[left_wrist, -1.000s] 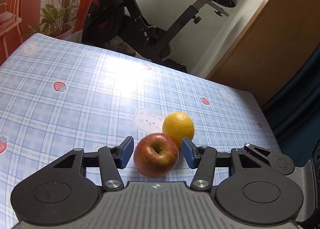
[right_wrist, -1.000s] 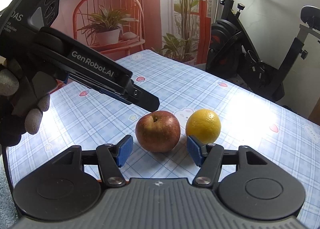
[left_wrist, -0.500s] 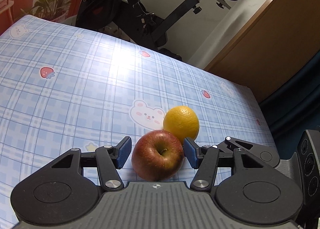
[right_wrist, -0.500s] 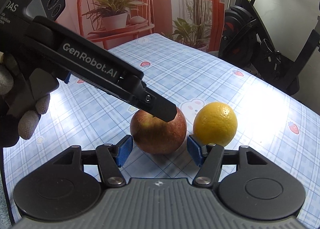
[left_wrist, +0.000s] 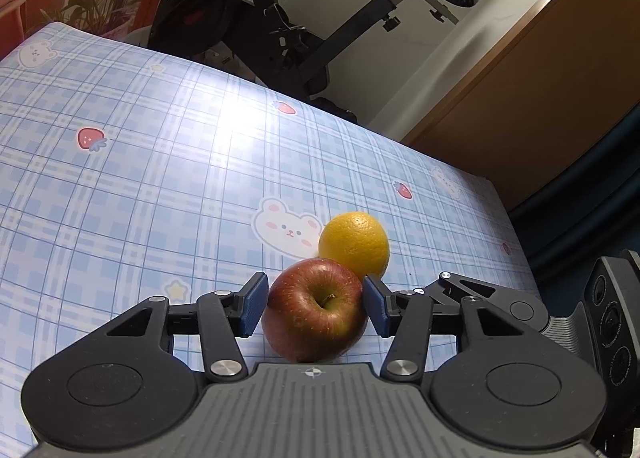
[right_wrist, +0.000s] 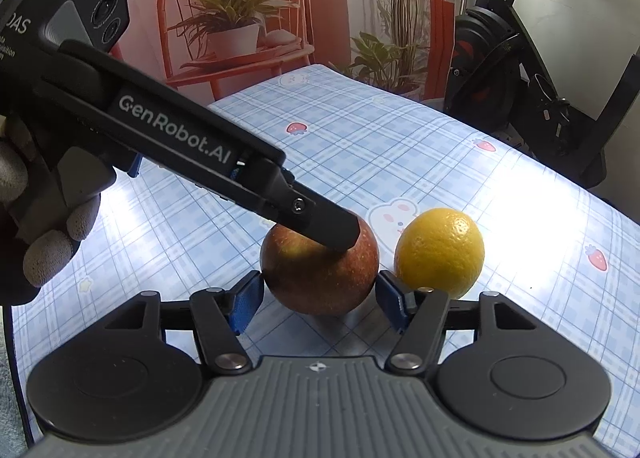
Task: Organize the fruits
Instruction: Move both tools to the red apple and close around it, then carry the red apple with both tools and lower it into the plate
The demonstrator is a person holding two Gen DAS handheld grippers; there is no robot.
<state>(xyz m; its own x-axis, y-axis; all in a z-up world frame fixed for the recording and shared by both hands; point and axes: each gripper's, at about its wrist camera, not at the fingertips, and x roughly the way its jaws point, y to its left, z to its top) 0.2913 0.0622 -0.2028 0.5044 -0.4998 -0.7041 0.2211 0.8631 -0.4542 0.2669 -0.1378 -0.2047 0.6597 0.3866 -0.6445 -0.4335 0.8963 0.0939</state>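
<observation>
From the left wrist view, the left gripper [left_wrist: 315,308] points down at a red apple [left_wrist: 316,310] that sits stem-up on the surface [left_wrist: 160,185], which is covered by a blue checked cloth printed with bears and strawberries. The apple lies between the two blue-padded fingers [left_wrist: 253,310]; the jaws are closing on it, the pad on the picture's right looks to be at the apple's skin, and the pad on the left is just beside it, so a firm grasp cannot be confirmed. An orange [left_wrist: 355,244] rests directly behind the apple, touching or nearly touching it, next to a printed bear face. At the right edge, part of the right gripper [left_wrist: 608,322] shows with its camera lenses. Beyond the surface stand an exercise bike [left_wrist: 280,29] and a wooden cabinet [left_wrist: 540,105]. From the right wrist view, the right gripper [right_wrist: 318,300] faces the same apple [right_wrist: 320,274], which sits between and slightly ahead of its blue fingers [right_wrist: 244,304]; both pads stand just clear of the fruit, so these fingers are released and hold nothing. The left gripper [right_wrist: 336,234] reaches in from the upper left, held by a gloved hand [right_wrist: 44,230], with its dark fingertip over the top of the apple. The orange [right_wrist: 439,252] sits just to the right of the apple, close beside it. A red chair with a potted plant [right_wrist: 232,21] stands in the background.
</observation>
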